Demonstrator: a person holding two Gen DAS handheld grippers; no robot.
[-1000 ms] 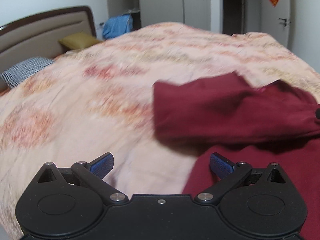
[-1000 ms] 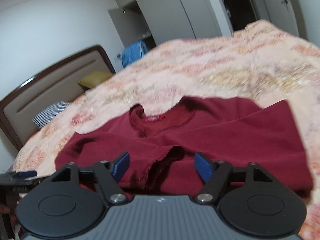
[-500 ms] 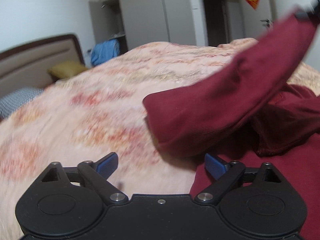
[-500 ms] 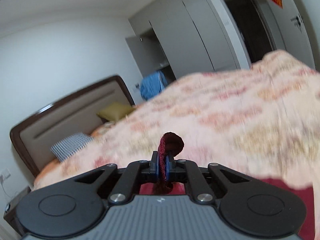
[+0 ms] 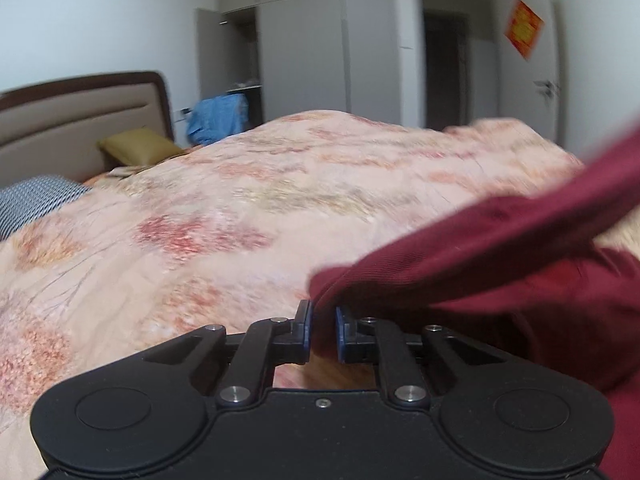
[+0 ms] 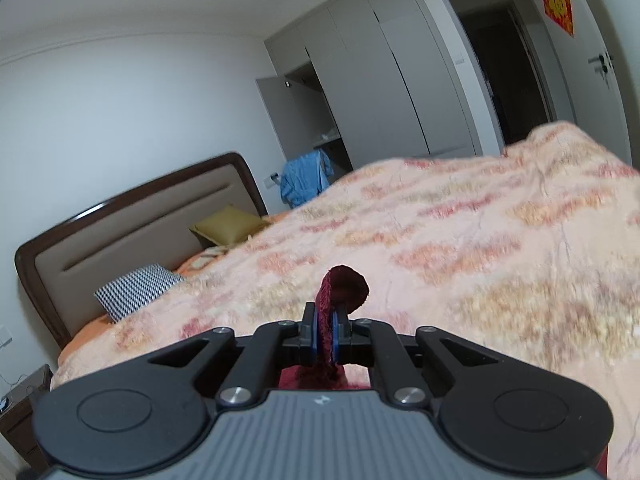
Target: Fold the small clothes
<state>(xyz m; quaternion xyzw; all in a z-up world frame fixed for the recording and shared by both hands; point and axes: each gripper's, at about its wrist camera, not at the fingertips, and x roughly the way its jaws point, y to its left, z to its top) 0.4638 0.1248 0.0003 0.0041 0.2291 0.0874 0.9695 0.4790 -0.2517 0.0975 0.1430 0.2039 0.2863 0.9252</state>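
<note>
A dark red top (image 5: 520, 264) lies on the floral bedspread (image 5: 240, 216) at the right of the left wrist view, with one sleeve lifted and stretched up to the right. My left gripper (image 5: 322, 330) has its jaws nearly closed on the corner of that red fabric. My right gripper (image 6: 325, 334) is shut on a bunched edge of the red top (image 6: 342, 292), which pokes up between the blue pads, held above the bed.
A padded headboard (image 6: 132, 220), a checked pillow (image 6: 136, 290) and a mustard pillow (image 6: 228, 226) are at the bed's left end. A blue garment (image 6: 306, 176) hangs by the open grey wardrobe (image 6: 360, 80). A bedside table (image 6: 20, 408) stands at lower left.
My left gripper has closed from wide open onto the corner of the red top. My right gripper closed on the fabric and lifted it, pulling the sleeve up and to the right.
</note>
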